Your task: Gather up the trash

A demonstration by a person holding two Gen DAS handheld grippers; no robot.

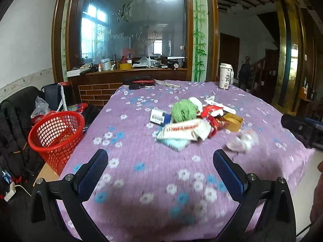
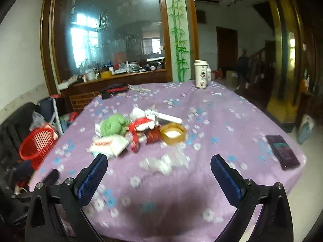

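A heap of trash lies mid-table on the purple flowered cloth (image 1: 141, 171): a green crumpled ball (image 1: 184, 111), a white wrapper with red print (image 1: 184, 130), red wrappers (image 1: 215, 124), a barcode box (image 1: 159, 117), a gold tape roll (image 1: 234, 121) and crumpled clear plastic (image 1: 242, 140). The red mesh basket (image 1: 56, 131) stands left of the table. My left gripper (image 1: 160, 159) is open and empty, short of the heap. In the right wrist view the heap (image 2: 139, 129) and clear plastic (image 2: 165, 162) lie ahead of my open, empty right gripper (image 2: 158, 163). The basket (image 2: 37, 143) is far left.
A white tumbler (image 1: 226, 76) stands at the far right of the table; black and red items (image 1: 141, 81) lie at its far edge. A dark phone (image 2: 282, 151) lies near the right edge. Bags and a chair (image 1: 16, 121) crowd the floor on the left.
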